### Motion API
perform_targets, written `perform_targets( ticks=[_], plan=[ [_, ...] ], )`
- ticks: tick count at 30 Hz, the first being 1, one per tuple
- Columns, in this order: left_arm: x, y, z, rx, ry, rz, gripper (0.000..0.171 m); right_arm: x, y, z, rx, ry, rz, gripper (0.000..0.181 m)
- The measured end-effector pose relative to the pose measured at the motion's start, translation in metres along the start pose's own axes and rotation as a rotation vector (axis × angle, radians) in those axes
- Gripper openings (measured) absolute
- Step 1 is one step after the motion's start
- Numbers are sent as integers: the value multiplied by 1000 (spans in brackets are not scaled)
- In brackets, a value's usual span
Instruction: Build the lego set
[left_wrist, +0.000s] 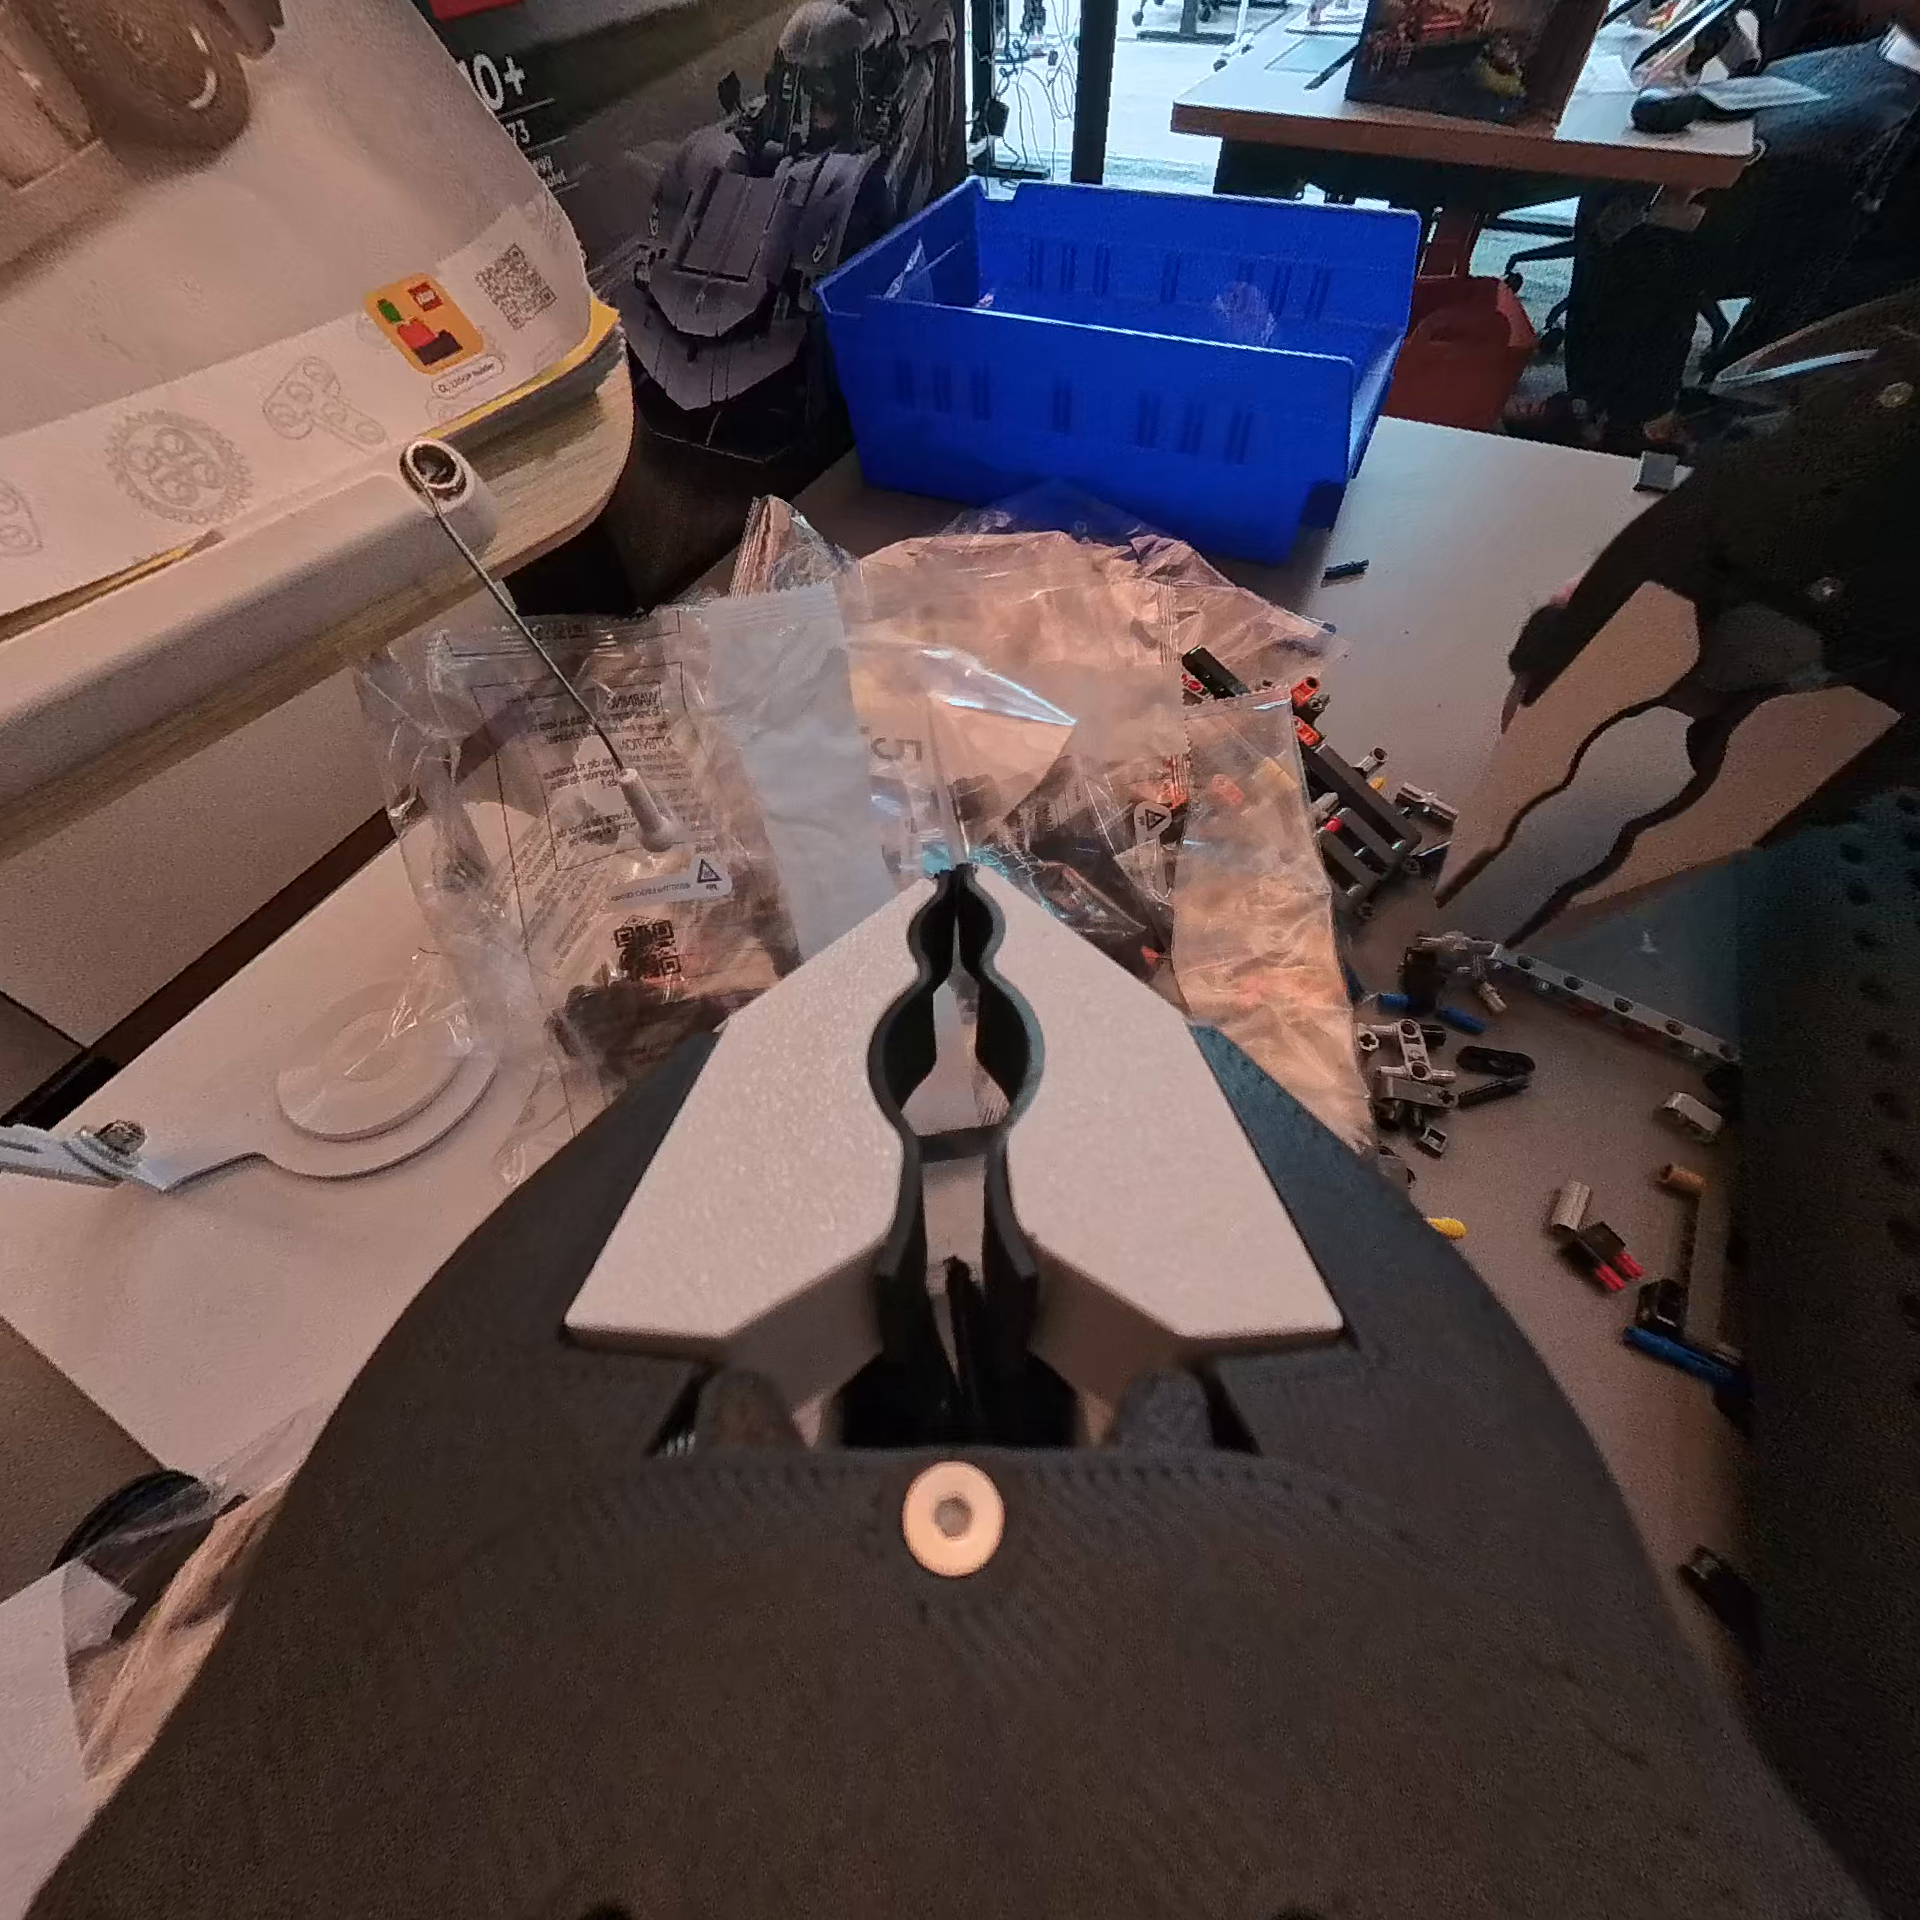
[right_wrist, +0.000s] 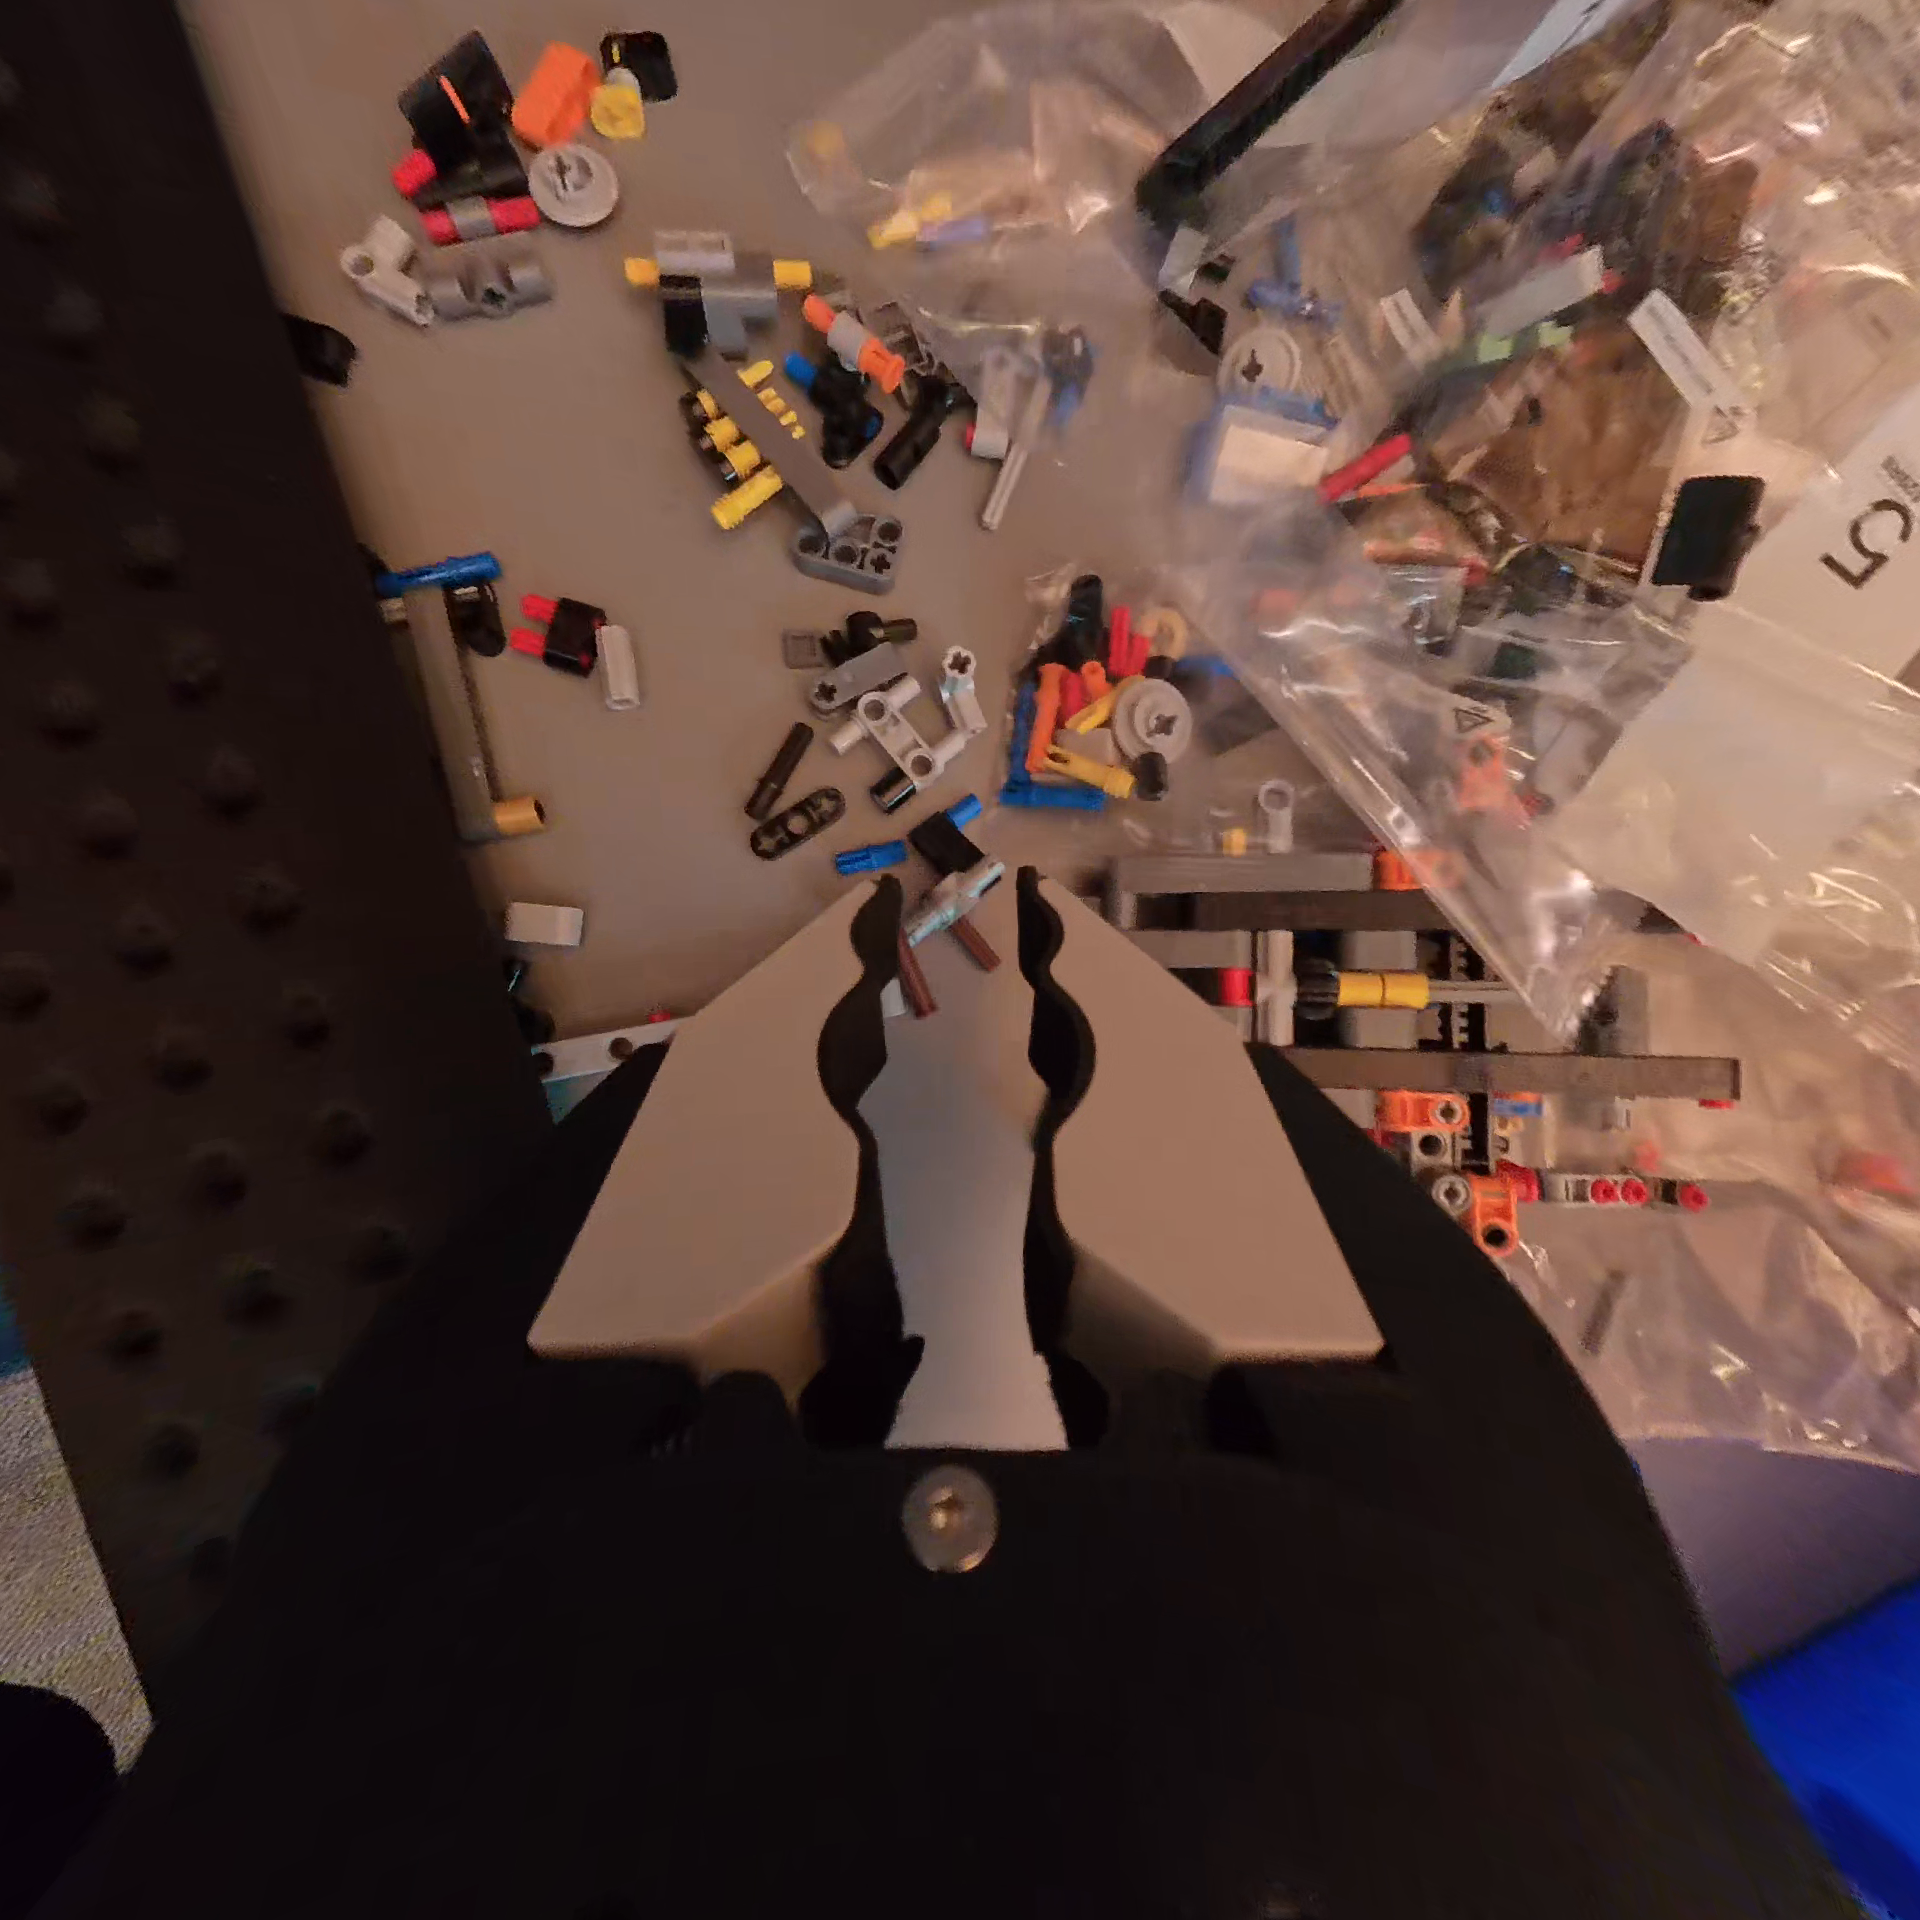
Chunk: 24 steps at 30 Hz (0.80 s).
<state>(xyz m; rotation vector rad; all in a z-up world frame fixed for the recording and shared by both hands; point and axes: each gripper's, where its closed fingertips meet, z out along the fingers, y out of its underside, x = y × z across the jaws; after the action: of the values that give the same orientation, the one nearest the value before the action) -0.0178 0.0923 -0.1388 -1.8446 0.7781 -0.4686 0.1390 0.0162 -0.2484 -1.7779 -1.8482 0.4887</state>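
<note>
Lego pieces (right_wrist: 873, 717) loose on table (right_wrist: 582, 436). Left gripper (left_wrist: 961, 871) clenched on plastic bag (left_wrist: 997, 727). Right gripper (right_wrist: 951, 883) released, empty.

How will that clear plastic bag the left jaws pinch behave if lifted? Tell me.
The clear plastic bag is probably floppy: its film is crumpled and creased. It likely sags, since loose pieces sit inside. The left gripper pinches only thin film, so it may slip.

Loose lego pieces (right_wrist: 831, 436) lie scattered on the table; part-built grey frame (right_wrist: 1351, 997) lies flat beside clear bags (right_wrist: 1558, 468).
</note>
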Motion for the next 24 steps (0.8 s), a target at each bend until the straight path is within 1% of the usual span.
perform_targets(
  ticks=[3,4,5,8,10,11,14,17,20,21,24],
  plan=[
    [0,1,1,-2,1,0,0,2,5,10,-58,2,5,19],
    [0,1,0,-2,1,-1,0,3,8,14,-78,7,7,16],
    [0,1,0,-1,0,-1,0,5,11,16,-95,17,5,9],
    [-2,0,-2,3,-4,-2,0,5,10,13,-99,22,2,8],
    [-1,0,-1,2,-4,-2,0,7,2,8,-76,47,-3,15],
    [-1,0,-1,1,-4,-2,0,7,-4,6,-60,54,-19,16],
    [-1,0,-1,1,-5,-2,0,-8,-28,8,-20,7,-75,18],
    [-2,0,-1,4,-7,-5,0,-27,-56,28,7,-53,-156,23],
    [-3,0,-1,5,-8,-6,0,-40,-75,52,-1,-99,-221,26],
    [-3,0,-2,5,-8,-6,0,-41,-78,59,-16,-105,-238,26],
    [-3,-1,-2,6,-9,-5,0,-36,-71,74,-108,-88,-270,23]
  ],
)
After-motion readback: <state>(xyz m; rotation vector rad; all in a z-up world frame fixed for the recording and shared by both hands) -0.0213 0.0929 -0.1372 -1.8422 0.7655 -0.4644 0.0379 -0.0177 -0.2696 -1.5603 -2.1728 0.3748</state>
